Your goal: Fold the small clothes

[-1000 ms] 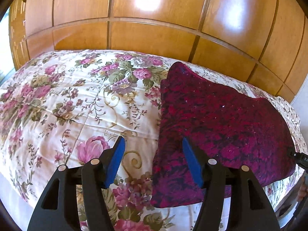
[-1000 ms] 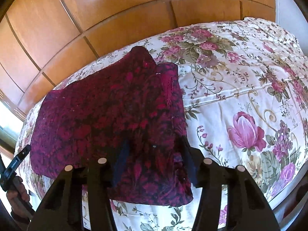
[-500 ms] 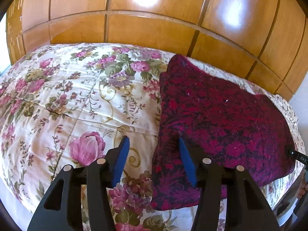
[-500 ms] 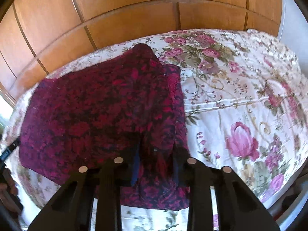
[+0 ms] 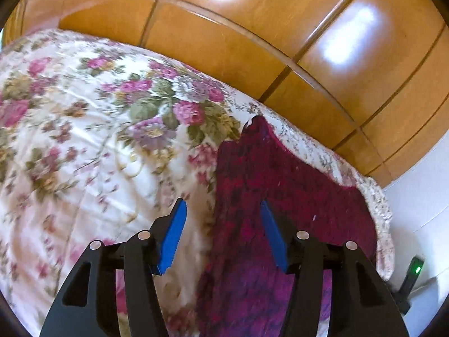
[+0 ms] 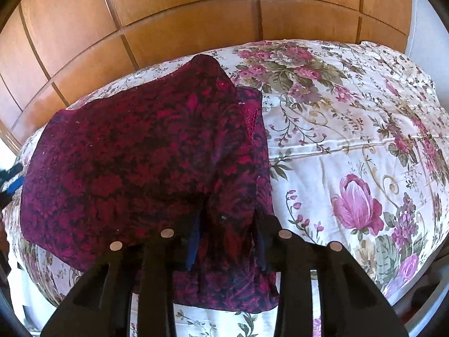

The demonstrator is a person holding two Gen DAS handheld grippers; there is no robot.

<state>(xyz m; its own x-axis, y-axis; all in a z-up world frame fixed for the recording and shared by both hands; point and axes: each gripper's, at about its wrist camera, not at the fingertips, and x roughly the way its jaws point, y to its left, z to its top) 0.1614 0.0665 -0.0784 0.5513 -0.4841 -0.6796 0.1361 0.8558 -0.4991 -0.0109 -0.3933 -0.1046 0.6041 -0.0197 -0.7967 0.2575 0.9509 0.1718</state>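
While the maroon garment [image 6: 146, 151] lies on the bed [image 6: 350, 129], its near edge at twelve o'clock is straddled by the half-open, empty right gripper [image 6: 227, 241], the nearer one; the left gripper [image 5: 223, 236] is spread wide, empty.

A bed covered by a cream quilted bedspread [image 6: 336, 151] printed with pink roses and green leaves stands against glossy wooden panelling. Directly on it lies a dark crimson, floral-patterned knit garment [image 6: 134, 151], folded, near one edge [image 5: 291, 185].
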